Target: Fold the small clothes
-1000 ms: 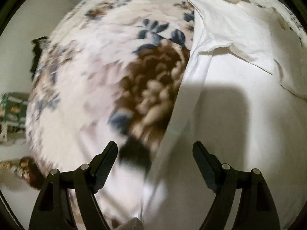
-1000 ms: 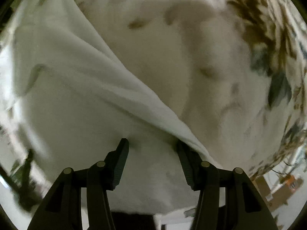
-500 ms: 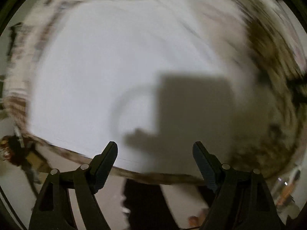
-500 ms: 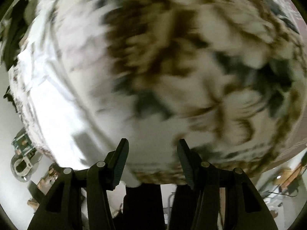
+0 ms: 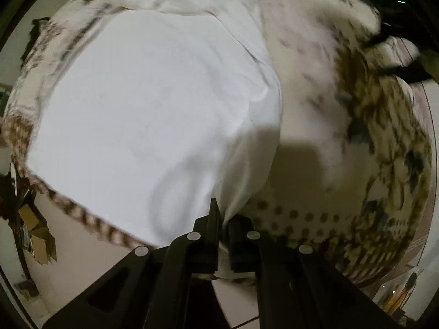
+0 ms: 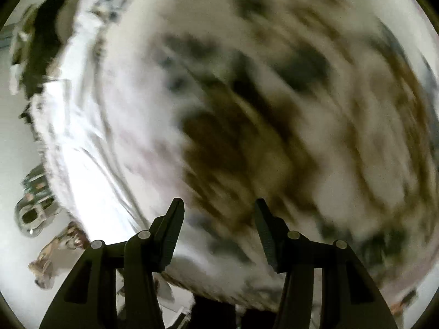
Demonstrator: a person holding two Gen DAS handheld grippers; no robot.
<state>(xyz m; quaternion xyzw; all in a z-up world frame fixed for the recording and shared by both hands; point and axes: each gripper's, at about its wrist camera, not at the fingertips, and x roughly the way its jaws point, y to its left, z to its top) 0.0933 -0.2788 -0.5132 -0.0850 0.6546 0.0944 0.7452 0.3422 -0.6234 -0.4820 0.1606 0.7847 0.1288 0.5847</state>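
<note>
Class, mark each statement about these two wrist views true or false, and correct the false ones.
1. The left claw is shut on the white garment. True.
2. The right claw grips the white garment. False: it is open and holds nothing.
3. The garment lies on a floral blanket. True.
4. The garment is dark blue. False: it is white.
5. The right wrist view is sharp. False: it is blurred.

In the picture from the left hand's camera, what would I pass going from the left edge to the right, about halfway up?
Pale wall → patterned edge of the blanket → white cotton garment, its lower corner pinched in the left gripper → cream, brown and dark floral fleece blanket.
</note>
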